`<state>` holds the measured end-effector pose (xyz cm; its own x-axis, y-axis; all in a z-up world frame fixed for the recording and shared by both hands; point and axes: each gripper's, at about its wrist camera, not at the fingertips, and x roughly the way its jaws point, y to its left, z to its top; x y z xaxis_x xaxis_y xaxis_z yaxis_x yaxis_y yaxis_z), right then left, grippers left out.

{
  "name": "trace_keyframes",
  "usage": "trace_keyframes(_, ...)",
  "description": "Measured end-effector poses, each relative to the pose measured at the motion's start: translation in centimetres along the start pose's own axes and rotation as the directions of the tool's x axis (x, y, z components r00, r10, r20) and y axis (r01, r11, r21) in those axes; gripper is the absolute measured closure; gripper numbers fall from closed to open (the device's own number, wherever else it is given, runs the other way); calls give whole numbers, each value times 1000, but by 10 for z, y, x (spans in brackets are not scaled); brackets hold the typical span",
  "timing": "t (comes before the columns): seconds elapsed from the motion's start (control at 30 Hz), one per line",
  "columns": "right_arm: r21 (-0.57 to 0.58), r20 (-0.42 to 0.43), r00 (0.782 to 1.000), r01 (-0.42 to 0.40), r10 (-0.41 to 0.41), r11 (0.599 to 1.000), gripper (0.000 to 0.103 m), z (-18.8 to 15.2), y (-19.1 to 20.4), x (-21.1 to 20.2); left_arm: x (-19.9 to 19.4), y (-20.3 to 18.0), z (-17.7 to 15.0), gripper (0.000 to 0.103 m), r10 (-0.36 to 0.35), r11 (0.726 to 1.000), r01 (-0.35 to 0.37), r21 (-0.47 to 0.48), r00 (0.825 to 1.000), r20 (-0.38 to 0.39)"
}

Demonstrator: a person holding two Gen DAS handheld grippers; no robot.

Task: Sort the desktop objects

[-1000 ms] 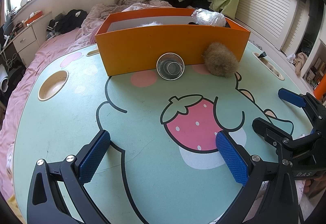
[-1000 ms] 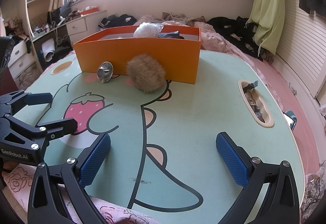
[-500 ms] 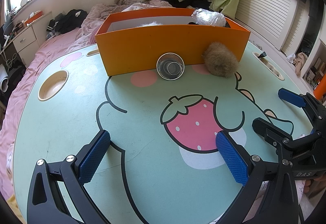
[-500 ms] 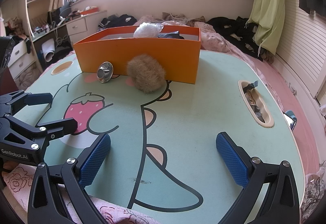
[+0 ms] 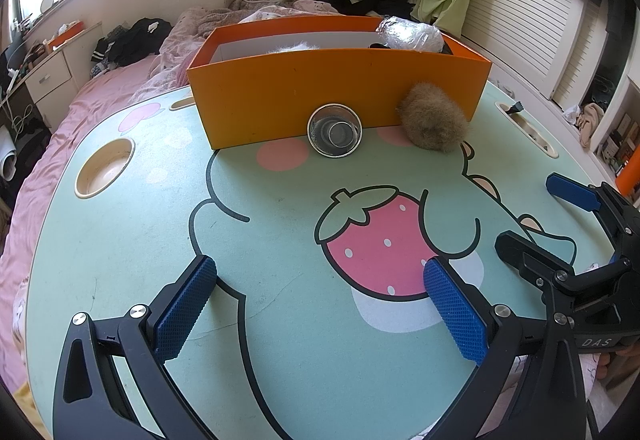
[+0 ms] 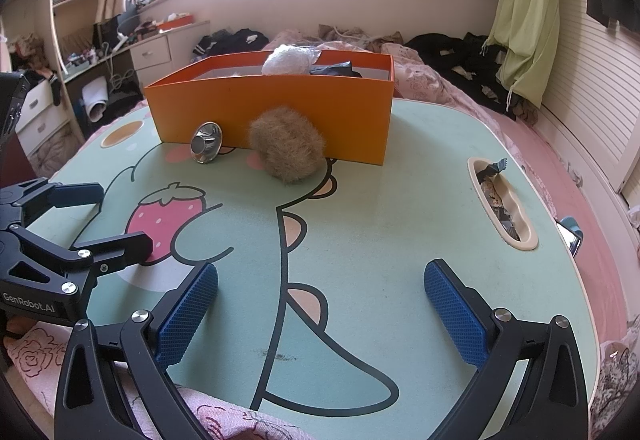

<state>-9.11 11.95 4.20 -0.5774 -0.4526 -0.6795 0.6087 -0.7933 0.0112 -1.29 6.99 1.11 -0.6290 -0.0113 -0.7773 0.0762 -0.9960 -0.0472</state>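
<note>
Trouble could come from the steel cup (image 5: 335,130), tipped on its side against the front wall of the orange box (image 5: 336,92); it may roll if nudged. Beside it sits a fur ball (image 6: 287,151). Left gripper (image 5: 320,304) and right gripper (image 6: 321,304) gape wide, empty. Only the right view shows the tray slot (image 6: 502,204).

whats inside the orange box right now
Inside the orange box, a clear plastic-wrapped bundle and something dark poke above the rim, and the left view shows a pale fluffy tuft. The front wall hides the floor and anything lower.
</note>
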Motion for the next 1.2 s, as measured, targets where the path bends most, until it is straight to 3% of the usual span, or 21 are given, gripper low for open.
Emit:
trace_keyframes(0.27,10,4,1000,-4,4,1000,0,1,-1,-2,0,0,0,0,-1,1000,1,2,1000,0)
trace_keyframes(0.43,73,20,1000,-1,-1,997,3,12,-13,-10,0,1,1,0,-6,1000,6,1,1000,0)
trace_keyframes(0.57,94,23,998,-55,53,994,4,42,-11,-9,1,0,1,0,-3,1000,3,4,1000,0)
trace_keyframes(0.7,59,-33,995,-95,98,994,12,77,10,15,1,0,1,0,-4,1000,4,4,1000,0)
trace_keyframes(0.83,104,-104,990,-89,99,991,13,101,20,45,1,0,1,0,-5,1000,5,5,1000,0)
trace_keyframes(0.87,117,-122,987,-90,104,989,15,105,21,52,1,0,1,0,-5,1000,5,5,1000,0)
trace_keyframes(0.93,126,-148,982,-95,114,987,31,105,22,61,2,0,1,0,-5,1000,5,6,1000,0)
trace_keyframes(1.0,150,-186,972,-118,146,982,63,102,19,70,1,0,1,0,-5,1000,5,6,1000,0)
trace_keyframes(1.2,198,-138,968,-182,211,963,66,88,4,57,1,0,1,0,-6,1000,6,8,1000,-2)
